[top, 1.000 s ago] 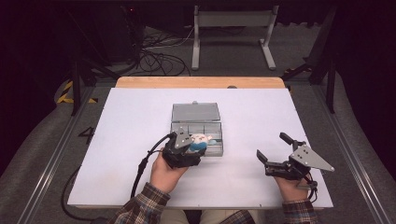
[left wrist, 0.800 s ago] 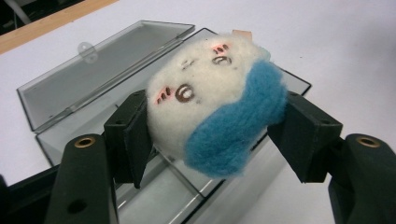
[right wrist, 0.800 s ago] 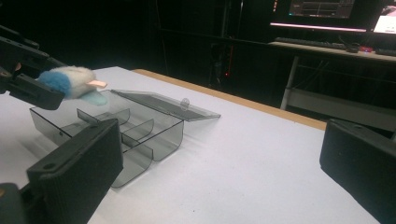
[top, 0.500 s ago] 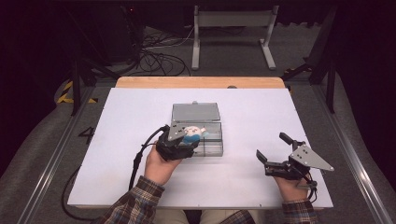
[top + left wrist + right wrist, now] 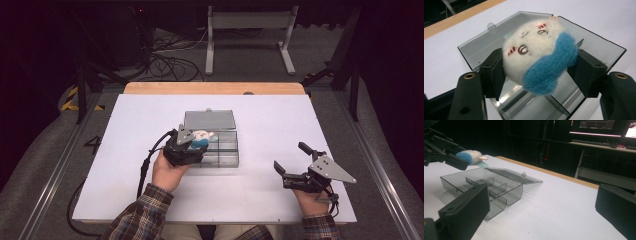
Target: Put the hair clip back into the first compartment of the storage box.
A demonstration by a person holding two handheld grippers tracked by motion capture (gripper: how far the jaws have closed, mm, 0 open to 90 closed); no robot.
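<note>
- Step in hand, as I read it: carrying the felt toy [image 5: 537,53] over to the divider box [image 5: 222,156] so it can be dropped into a compartment. It isn't in there yet; from the right gripper view it hangs above the box's far-left corner, clear of the dividers.
- Left gripper [image 5: 192,145] is pinching that toy, one jaw on each side of the white-and-blue ball, face pointing up.
- On the high view the toy sits at about 10 o'clock of the box, over the rear-left compartment, with the lid [image 5: 209,119] flipped open flat at 12 o'clock.
- Next move probably calls for lining up over one cell, lowering a bit, then letting the jaws spread. The dividers are thin, so aim matters.
- Pose: the left forearm comes in from 6 o'clock and the gripper is tipped forward and down.
- Right gripper [image 5: 287,172] rests on the table at about 4 o'clock of the box, jaws spread wide and empty, pointing toward the box.
</note>
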